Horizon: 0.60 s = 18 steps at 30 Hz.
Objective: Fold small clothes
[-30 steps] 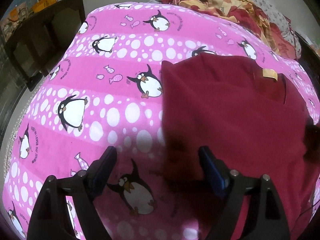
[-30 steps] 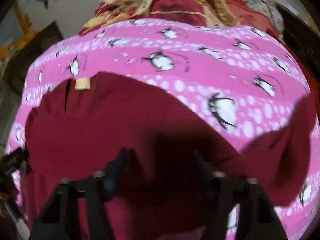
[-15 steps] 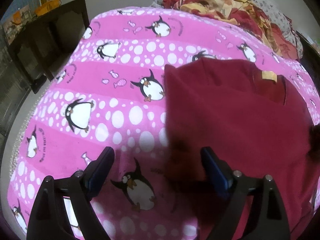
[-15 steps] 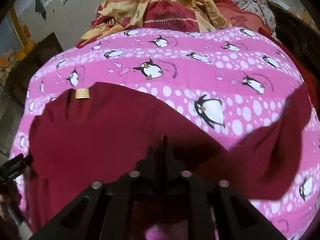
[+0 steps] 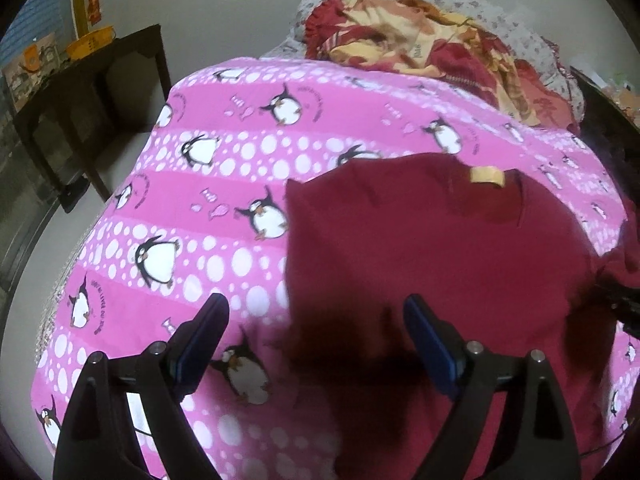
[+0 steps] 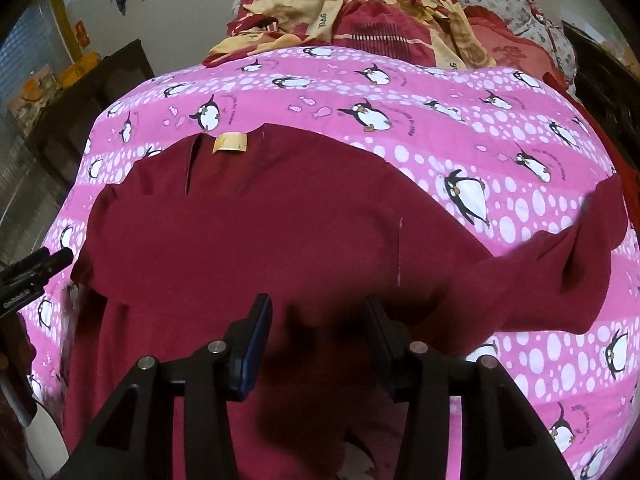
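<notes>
The maroon shirt [image 6: 280,232] lies spread on the pink penguin sheet [image 5: 208,216], its yellow label [image 6: 230,143] at the far edge of the cloth. The right gripper [image 6: 318,316] hangs over the shirt's near middle with its jaws parted, both fingers [image 6: 256,332] above cloth and nothing between them. Right of the label, one sleeve [image 6: 592,248] stretches out across the sheet.

The left gripper [image 5: 316,316] has its jaws spread wide and holds nothing. Its left finger [image 5: 204,332] is over bare sheet; its right finger [image 5: 428,336] is over the shirt [image 5: 420,260], whose straight left edge runs between the two. Here the label [image 5: 486,176] sits far beyond the fingertips, to the right.

Half a second ago the right gripper's jaws were shut together on the shirt; now they stand apart and the cloth lies loose beneath. The left gripper has kept its wide gape but sits higher, showing more of the sheet and room.

Far beyond the label a red-and-yellow blanket [image 6: 360,16] is bunched at the head of the sheet. To the label's left stands a dark table [image 5: 92,92] bearing a yellow basket [image 5: 90,40], whose contents cannot be made out.
</notes>
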Tool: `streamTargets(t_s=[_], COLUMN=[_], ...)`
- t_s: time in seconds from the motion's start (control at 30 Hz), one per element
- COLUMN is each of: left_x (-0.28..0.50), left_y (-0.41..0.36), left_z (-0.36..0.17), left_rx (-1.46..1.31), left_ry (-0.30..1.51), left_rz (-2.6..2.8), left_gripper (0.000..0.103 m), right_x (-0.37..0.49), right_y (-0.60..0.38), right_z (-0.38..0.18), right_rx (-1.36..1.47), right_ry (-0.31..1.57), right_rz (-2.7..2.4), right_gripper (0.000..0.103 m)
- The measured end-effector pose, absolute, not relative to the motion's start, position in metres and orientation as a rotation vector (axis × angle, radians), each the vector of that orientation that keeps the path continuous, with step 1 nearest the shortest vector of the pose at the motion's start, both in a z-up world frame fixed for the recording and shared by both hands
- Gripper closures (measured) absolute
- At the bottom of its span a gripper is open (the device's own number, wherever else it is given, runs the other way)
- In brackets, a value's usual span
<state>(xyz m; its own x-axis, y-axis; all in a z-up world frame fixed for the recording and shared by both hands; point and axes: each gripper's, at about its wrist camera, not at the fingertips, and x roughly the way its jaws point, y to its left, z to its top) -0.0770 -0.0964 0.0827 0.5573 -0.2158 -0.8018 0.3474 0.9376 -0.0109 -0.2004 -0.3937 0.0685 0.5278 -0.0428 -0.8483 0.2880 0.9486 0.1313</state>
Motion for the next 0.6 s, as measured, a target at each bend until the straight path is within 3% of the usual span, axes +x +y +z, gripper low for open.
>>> streamTargets(t_s=[0.37,0.6], left_x=[-0.077,-0.070], left_y=[-0.135,-0.146], left_z=[0.067,0.036], left_rx=[0.206,0.237], left_ry=[0.947,1.009], left_rz=[-0.368,-0.360], left_gripper=[0.015,0.015], right_x=[-0.176,-0.161], right_y=[-0.401,-0.408], right_z=[0.058,0.032], right_rx=[0.296,0.299], right_ry=[1.021,1.079], right_rz=[-0.234,-0.255], right_gripper=[0.052,0.045])
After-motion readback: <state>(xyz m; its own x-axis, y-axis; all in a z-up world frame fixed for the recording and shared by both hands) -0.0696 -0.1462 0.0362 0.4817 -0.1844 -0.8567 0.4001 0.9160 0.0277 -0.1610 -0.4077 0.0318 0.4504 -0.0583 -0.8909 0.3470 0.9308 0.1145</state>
